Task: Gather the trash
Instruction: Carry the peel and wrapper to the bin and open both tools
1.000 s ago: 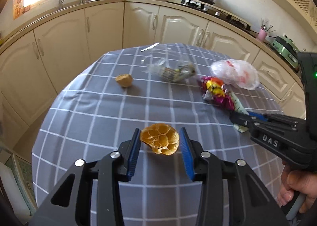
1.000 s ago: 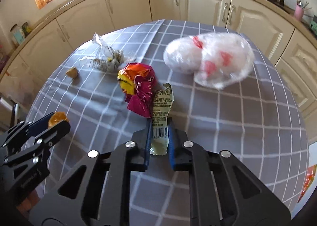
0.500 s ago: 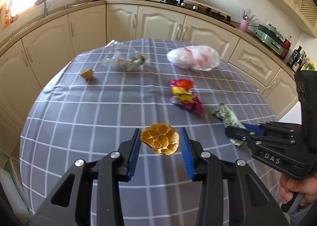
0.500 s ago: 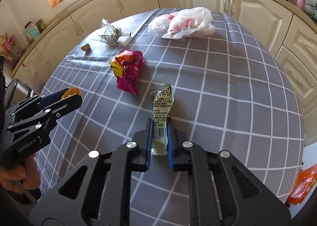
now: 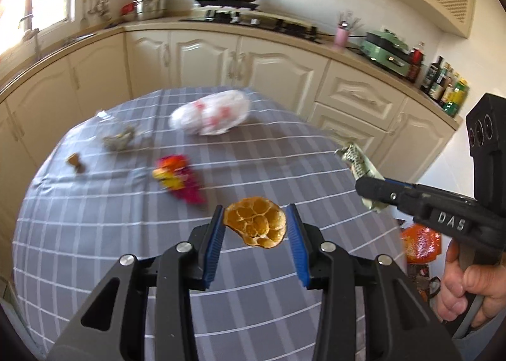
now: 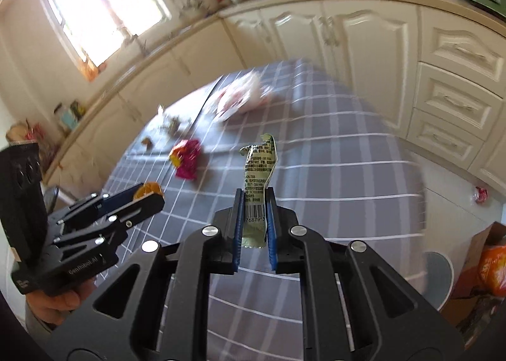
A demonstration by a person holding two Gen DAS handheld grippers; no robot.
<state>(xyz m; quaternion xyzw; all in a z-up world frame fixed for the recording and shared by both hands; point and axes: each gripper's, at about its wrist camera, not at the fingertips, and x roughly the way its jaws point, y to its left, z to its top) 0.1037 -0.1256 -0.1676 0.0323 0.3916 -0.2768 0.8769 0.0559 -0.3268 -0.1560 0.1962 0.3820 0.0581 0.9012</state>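
Fingers (image 5: 218,231) of the left gripper (image 5: 255,228) clamp the orange peel (image 5: 255,226), the right gripper (image 6: 254,218) pinches the green wrapper (image 6: 257,184); carry both level, grips firm, toward the bin.

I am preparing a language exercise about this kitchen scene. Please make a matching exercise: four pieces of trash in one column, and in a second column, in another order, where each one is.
Things:
1. orange peel
2. green wrapper
3. white plastic bag
4. red and yellow wrapper

Places:
A. on the table, far side, nearest the cabinets
B. between the left tongs
C. on the table, near its middle
D. between the right tongs

Pairs: 1-B, 2-D, 3-A, 4-C
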